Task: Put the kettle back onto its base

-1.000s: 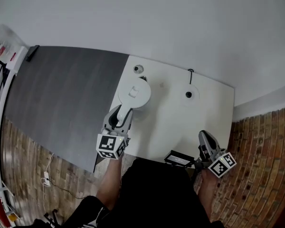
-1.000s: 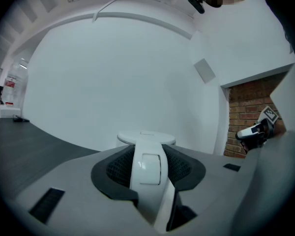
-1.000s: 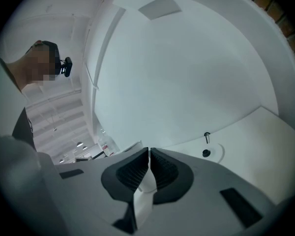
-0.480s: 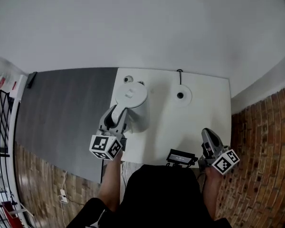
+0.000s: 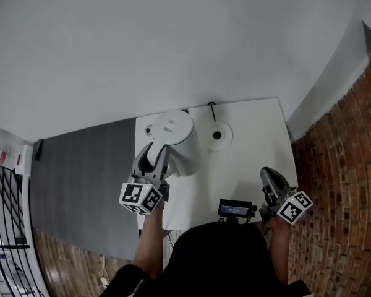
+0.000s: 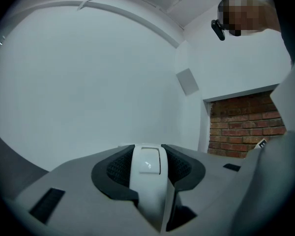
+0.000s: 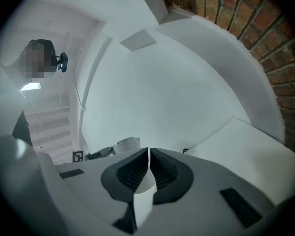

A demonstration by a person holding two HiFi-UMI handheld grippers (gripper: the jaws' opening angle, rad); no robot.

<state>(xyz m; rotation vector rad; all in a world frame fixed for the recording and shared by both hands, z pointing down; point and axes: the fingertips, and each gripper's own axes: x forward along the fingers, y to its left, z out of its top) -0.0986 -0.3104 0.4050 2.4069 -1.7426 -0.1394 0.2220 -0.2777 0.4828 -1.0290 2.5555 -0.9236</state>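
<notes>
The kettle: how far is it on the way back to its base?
Done: the left gripper is shut on the kettle by its handle. In hand: the kettle is just left of the round base, not on it. Left: centre it over the base and set it down.

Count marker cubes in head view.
2. One cube on the left gripper, which grips the kettle handle; the other cube on the right gripper, near the table corner. None looks hidden.
</notes>
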